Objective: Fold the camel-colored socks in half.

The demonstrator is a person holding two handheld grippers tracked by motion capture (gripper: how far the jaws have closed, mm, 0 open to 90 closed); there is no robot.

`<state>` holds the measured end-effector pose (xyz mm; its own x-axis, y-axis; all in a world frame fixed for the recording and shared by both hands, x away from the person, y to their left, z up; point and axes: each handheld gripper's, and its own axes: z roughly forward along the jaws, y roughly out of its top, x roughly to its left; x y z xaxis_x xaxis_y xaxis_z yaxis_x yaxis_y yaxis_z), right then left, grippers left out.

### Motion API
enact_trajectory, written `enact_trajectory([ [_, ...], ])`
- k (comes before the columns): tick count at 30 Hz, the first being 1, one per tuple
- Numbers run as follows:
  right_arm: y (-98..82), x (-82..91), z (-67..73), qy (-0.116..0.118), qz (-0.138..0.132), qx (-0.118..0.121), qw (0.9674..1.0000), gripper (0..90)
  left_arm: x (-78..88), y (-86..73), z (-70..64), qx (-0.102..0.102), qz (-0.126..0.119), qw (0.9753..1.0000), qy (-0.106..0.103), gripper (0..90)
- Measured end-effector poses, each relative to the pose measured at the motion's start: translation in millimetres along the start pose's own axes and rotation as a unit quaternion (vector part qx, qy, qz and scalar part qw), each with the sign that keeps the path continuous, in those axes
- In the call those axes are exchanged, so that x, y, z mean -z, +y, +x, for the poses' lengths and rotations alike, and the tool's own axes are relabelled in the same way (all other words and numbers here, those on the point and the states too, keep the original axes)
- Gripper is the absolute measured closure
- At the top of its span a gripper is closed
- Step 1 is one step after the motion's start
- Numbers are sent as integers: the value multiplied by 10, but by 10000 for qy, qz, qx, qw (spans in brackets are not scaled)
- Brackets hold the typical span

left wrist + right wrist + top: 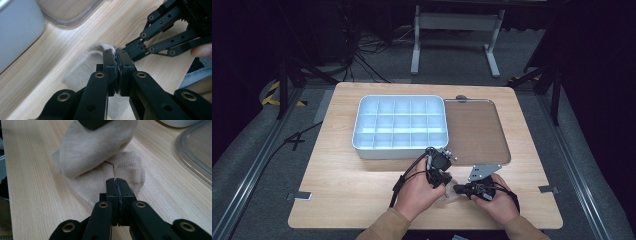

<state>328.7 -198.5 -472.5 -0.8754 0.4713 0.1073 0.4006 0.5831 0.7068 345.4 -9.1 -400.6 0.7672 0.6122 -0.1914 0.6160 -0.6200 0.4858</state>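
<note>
both tools are down at the near edge of the bench (362,200), meeting over a beige sock (100,157) that lies flat on the wood in front of the person. the left tool (116,53) is clenched on a fold of the sock, a sliver of cloth caught between its pads, and in the right tool's view that fold is lifted and doubled over the rest. the right tool (116,181) is clenched too, nipping the sock's near edge against the bench, it looks like, holding it down. so i'd say the folding is under way: one part turned over, the bundle not yet tidy. behind them the white tray (362,145) with its grid of cells looks bare, and the clear lid (502,135) lies beside it on the right. nothing stowed yet, so finishing the fold and dropping the sock into a cell is what's left, by my guess.
</note>
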Motion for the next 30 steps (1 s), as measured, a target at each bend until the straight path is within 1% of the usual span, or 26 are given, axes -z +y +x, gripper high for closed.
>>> enact_trajectory([
  [1,-1,0,1,-1,-3,0,10000,900,-13,6,-6,47,23,10000,-15,875],
  [3,-4,2,1,-3,-14,4,10000,900,-41,18,-6,-14,31,10000,-5,875],
  [5,-7,2,1,-5,-23,2,10000,900,-62,21,-2,-10,45,10000,-14,875],
  [6,-7,2,1,-3,-24,-2,10000,899,-77,17,-3,44,65,10000,-15,875],
  [8,-4,1,2,6,-14,-13,10000,899,-107,10,9,39,123,9999,-32,874],
  [10,-2,1,3,3,-10,-9,10000,898,-126,5,12,51,127,9999,-30,874],
  [13,5,3,13,-34,7,41,10000,895,-143,2,18,36,124,9999,14,874],
  [15,11,2,31,-101,20,118,9999,891,-147,2,13,20,159,9999,46,874],
  [16,13,4,37,-115,27,124,9999,889,-157,1,14,3,118,9999,46,874],
  [19,22,21,47,-157,22,150,9998,846,-167,0,13,-16,77,10000,51,872],
  [21,31,54,50,-177,3,132,9998,822,-158,-4,14,41,56,10000,-11,868],
  [22,36,72,50,-180,-21,132,9997,817,-153,-4,15,30,58,10000,-39,863],
  [23,45,109,53,-172,-41,100,9998,814,-154,-6,17,2,10,10000,-94,848],
  [25,60,168,56,-191,-80,86,9997,812,-127,-12,12,-5,-73,9998,-168,781],
  [26,72,209,62,-187,-114,82,9997,812,-102,-16,15,-52,-192,9996,-205,723],
  [27,84,249,70,-201,-150,97,9996,812,-83,-21,14,-18,-249,9994,-235,689],
  [28,91,270,78,-200,-149,87,9997,813,-38,-29,20,-37,-352,9991,-238,670],
  [29,108,305,89,-213,-194,128,9995,822,-9,-35,21,-59,-420,9988,-234,648],
  [30,108,305,89,-213,-194,128,9995,822,-9,-35,21,-59,-420,9988,-234,641],
])
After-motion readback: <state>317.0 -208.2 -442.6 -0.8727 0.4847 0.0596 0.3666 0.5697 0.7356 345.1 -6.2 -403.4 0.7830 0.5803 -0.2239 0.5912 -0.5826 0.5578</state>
